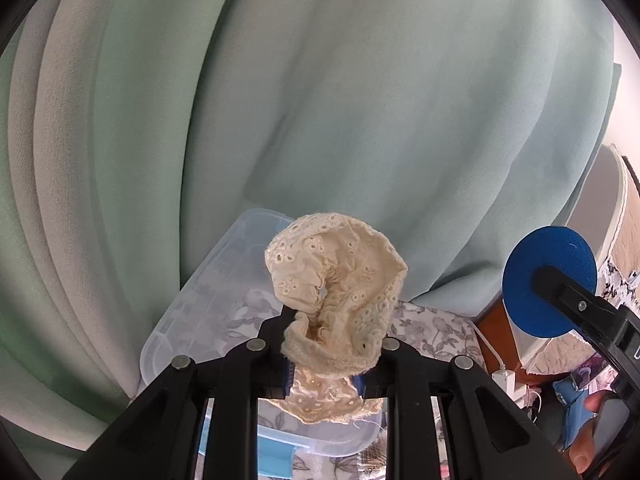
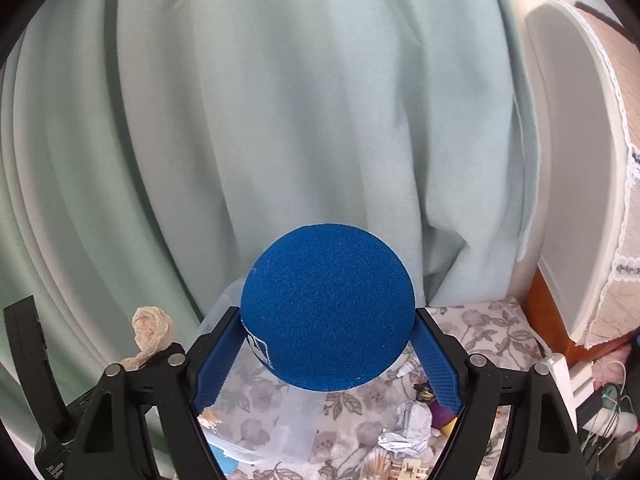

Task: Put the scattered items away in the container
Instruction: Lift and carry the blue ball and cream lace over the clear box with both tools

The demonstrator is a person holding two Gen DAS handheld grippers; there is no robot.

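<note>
Fingers of the left gripper [image 1: 324,376] clamp a cream lace cloth [image 1: 336,288], held above the clear plastic box [image 1: 192,304]. Right gripper [image 2: 328,356] grips a blue foam ball [image 2: 328,308] between both fingers, above the floral tablecloth [image 2: 480,332], with the box just behind.

Curtain [image 1: 320,100] close behind container [image 1: 192,312]
</note>
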